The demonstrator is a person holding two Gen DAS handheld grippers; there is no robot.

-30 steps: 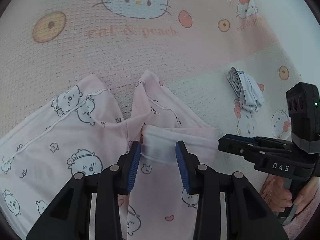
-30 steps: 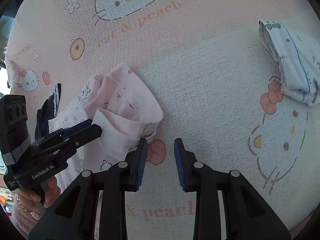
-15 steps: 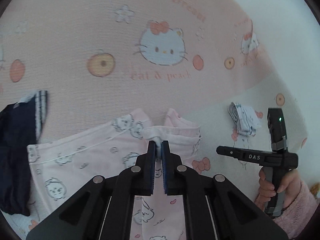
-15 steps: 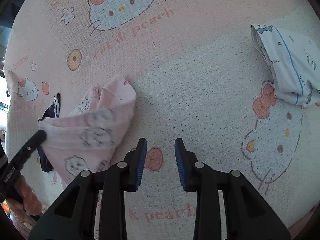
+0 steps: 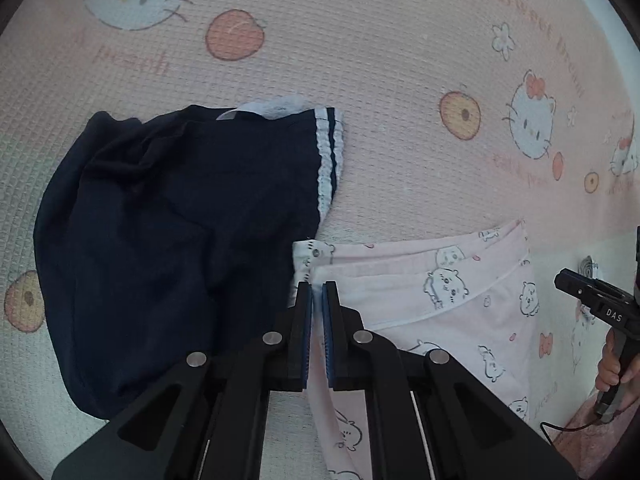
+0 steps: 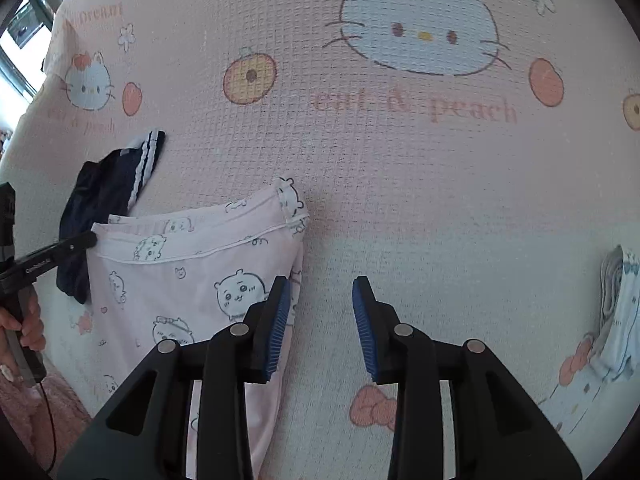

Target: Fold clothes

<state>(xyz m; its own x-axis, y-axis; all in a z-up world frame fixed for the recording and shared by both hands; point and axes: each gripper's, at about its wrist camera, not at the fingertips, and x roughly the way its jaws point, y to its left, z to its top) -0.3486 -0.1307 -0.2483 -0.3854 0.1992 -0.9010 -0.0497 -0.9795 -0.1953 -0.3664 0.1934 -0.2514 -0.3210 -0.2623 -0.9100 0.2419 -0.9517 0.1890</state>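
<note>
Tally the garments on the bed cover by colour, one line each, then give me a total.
Pink, printed with little cartoon animals: 1, the pink garment
Navy with white striped trim: 1, the navy garment
White with blue print, bundled up: 1, the white garment
Total: 3

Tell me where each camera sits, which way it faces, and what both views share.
Left wrist: on the left gripper, looking steeply down at the bedspread; shut on the pink pants, beside the navy shorts; right gripper and a hand at the right edge.
Right wrist: on the right gripper, looking down, jaws opening, nothing between them.
Shared: pants, shorts, bedspread.
</note>
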